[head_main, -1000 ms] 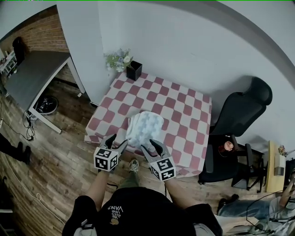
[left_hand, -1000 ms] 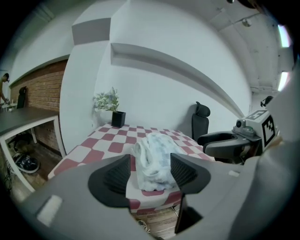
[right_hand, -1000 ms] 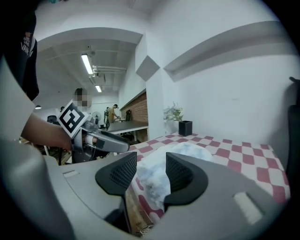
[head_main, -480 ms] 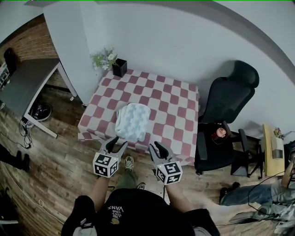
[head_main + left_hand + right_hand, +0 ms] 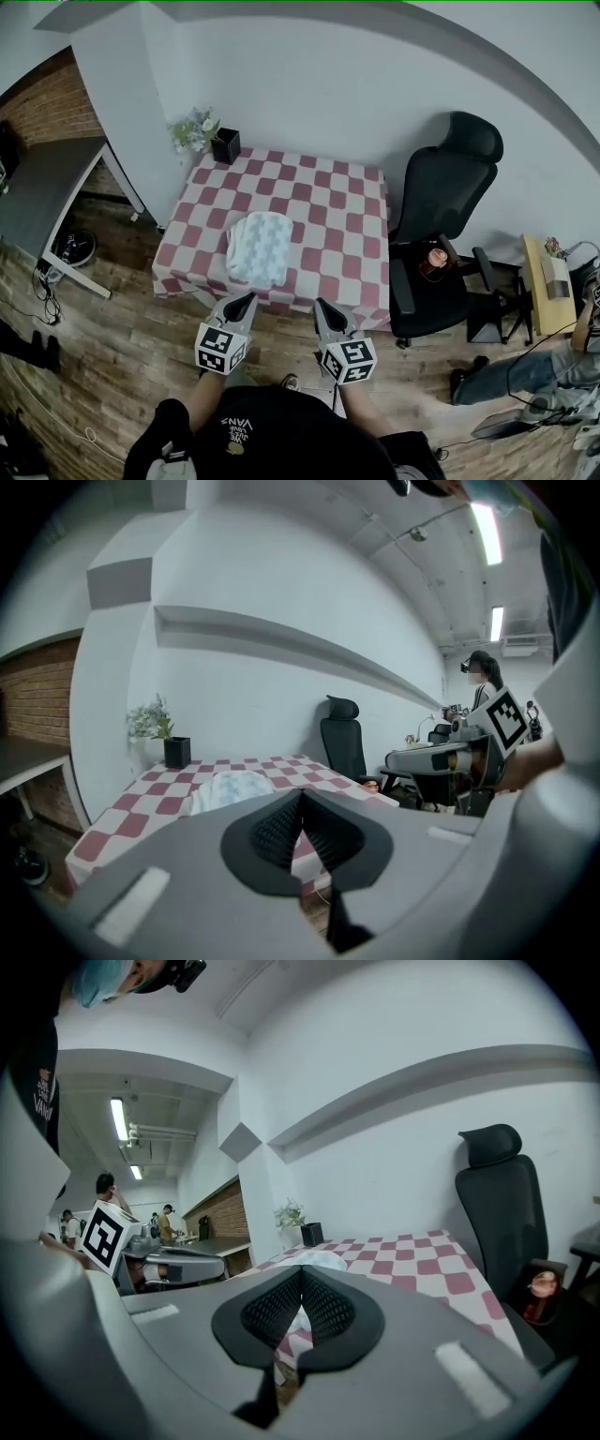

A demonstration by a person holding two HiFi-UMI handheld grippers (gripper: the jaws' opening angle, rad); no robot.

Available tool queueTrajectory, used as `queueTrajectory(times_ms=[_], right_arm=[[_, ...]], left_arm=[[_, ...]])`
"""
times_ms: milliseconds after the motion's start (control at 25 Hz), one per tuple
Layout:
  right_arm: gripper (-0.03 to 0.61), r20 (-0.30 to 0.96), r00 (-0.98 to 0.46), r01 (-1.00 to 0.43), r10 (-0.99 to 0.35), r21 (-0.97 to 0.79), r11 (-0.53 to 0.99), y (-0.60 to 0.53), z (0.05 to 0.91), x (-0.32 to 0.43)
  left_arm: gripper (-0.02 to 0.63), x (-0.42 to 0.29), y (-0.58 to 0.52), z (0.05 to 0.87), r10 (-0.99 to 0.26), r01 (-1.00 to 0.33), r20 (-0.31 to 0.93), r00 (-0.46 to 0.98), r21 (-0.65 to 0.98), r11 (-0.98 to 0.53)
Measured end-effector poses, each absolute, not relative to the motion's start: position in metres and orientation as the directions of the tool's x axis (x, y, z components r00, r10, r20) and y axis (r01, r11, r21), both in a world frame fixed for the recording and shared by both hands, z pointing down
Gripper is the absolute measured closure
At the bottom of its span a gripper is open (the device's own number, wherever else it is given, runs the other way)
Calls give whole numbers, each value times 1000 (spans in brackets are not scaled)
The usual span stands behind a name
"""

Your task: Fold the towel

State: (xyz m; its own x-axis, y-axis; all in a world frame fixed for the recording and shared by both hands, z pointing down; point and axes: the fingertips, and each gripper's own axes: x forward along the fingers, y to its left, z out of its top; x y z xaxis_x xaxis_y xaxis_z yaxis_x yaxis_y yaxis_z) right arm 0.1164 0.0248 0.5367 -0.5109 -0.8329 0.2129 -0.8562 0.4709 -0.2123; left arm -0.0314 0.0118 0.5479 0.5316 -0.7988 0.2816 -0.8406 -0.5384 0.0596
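While the folded towel (image 5: 261, 247) lies on the bench (image 5: 349, 217), the left claw (image 5: 246, 301) and right claw (image 5: 322, 306), jaws just closed empty, hang clear; folding looks finished.

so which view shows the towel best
The head view: the whole folded towel lies in plain sight on the checked table. Both gripper views catch only a low, foreshortened strip of it past their shut jaws.
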Motion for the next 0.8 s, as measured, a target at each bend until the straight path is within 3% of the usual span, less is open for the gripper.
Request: queueTrajectory(times_ms=[800], right_arm=[[574, 299, -359, -926, -884, -236, 296, 33, 539, 9]], left_arm=[[611, -125, 33, 542, -640, -680, 339, 690, 0, -733]])
